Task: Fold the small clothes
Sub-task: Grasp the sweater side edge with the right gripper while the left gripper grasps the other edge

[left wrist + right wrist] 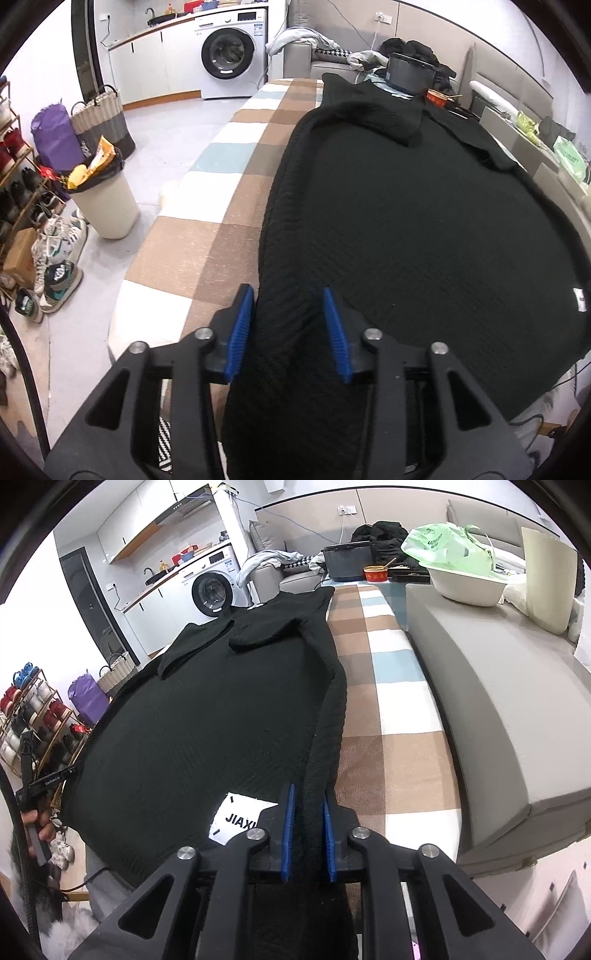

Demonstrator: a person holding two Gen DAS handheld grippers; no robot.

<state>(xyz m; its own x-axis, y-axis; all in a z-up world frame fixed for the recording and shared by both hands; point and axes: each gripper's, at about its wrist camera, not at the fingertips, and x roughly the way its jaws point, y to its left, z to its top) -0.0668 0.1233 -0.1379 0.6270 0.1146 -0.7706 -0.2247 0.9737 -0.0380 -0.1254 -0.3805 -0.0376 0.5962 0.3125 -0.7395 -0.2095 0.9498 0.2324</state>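
A black knit sweater [406, 221] lies spread on a checked table cover [207, 229], sleeves folded inward near the far end. My left gripper [290, 328] straddles the sweater's near left edge; its blue pads stand wide apart with the fabric bunched between them. In the right wrist view the sweater [207, 716] fills the left of the checked cover [388, 716]. My right gripper [308, 834] is shut on the sweater's right edge, the fabric squeezed between its blue pads. A white label [236, 818] shows near the hem.
A grey sofa cushion [491, 709] borders the table on the right, with a white basin and green bag [454, 550]. A dark box [406, 72] and red bowl [437, 96] stand at the far end. A bin [103, 199], basket, shoes and washing machine [229, 55] are to the left.
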